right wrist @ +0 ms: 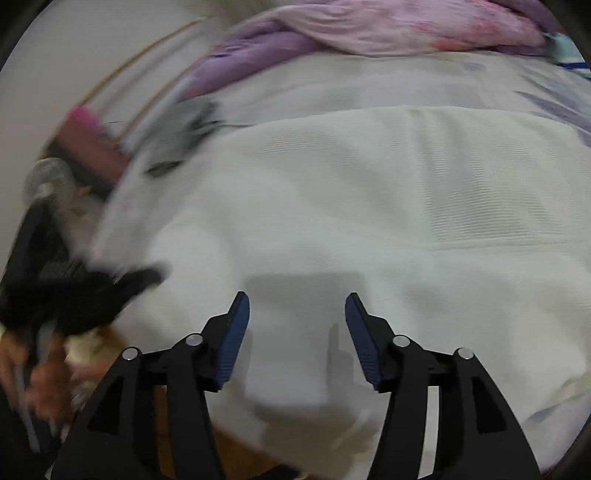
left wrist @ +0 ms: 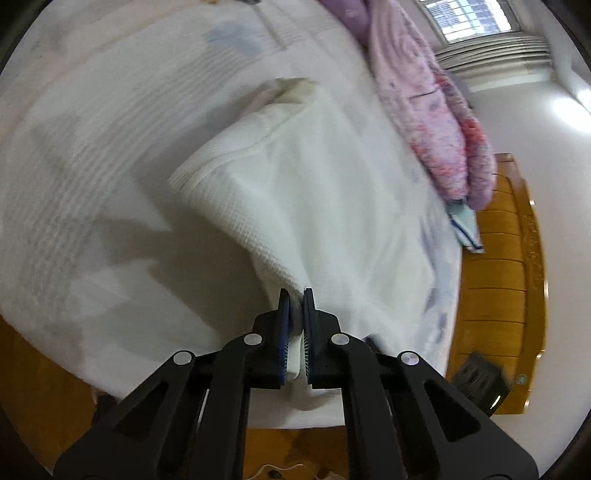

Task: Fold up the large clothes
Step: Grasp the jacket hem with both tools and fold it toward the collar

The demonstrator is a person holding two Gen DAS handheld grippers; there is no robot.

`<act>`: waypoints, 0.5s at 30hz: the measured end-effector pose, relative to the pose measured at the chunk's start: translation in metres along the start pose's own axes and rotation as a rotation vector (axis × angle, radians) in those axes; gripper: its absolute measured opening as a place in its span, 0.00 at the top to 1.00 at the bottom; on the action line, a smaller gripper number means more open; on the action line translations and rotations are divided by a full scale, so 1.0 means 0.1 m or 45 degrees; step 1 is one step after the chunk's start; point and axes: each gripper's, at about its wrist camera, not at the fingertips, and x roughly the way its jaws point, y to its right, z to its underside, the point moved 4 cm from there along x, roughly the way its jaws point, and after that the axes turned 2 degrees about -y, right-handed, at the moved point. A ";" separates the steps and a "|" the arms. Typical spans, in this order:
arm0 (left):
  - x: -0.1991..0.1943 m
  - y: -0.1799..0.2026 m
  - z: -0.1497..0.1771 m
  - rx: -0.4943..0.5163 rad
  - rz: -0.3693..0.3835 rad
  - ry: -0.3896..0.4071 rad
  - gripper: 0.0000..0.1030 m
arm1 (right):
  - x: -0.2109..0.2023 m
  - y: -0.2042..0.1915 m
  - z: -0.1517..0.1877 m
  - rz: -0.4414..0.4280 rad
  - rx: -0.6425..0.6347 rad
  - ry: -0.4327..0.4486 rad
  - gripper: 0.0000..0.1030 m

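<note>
The left claw (left wrist: 296, 295) is clamped on a fold of the white garment (left wrist: 295, 177), its two fingers pressed close together with the cloth pinched between the blue pads (left wrist: 283, 325). From that grip the garment rises away from the claw as a ribbed white sheet, one edge lifted and draped over itself, the far end showing a collar-like opening with a yellowish tint. The rest of it lies spread on the bed (left wrist: 92, 147), which has a pale cover with faint blue and grey shapes.

The right claw (right wrist: 297, 295) hangs above the same white garment (right wrist: 369, 192) with its fingers wide apart, nothing between them. Its shadow falls on the cloth just ahead of the fingertips. The garment fills most of this view, lying flat with a soft crease running across it, directly in front of and beneath the claw.

Along the far side of the bed lies a heap of pink and purple blankets (left wrist: 436, 110), seen again in the right wrist view (right wrist: 351, 26), well apart from both claws. A small light-blue cloth with a dark stripe (left wrist: 465, 229) pokes out beside the heap. Beyond the bed edge is a wooden bed frame (left wrist: 495, 277). To the left in the right wrist view, blurred dark shapes (right wrist: 74, 291) sit at the bed's edge; I cannot tell what they are.
</note>
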 end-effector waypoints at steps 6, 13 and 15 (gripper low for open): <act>-0.01 0.35 -0.01 0.054 0.015 0.001 0.94 | 0.12 -0.37 -0.03 0.033 -0.185 -0.024 0.41; 0.07 0.54 -0.01 0.087 -0.002 -0.017 0.94 | 0.51 -0.46 -0.24 0.135 -0.112 0.036 0.35; 0.08 0.59 -0.02 0.103 -0.004 -0.016 0.94 | 0.58 -0.42 -0.30 0.196 -0.095 0.042 0.35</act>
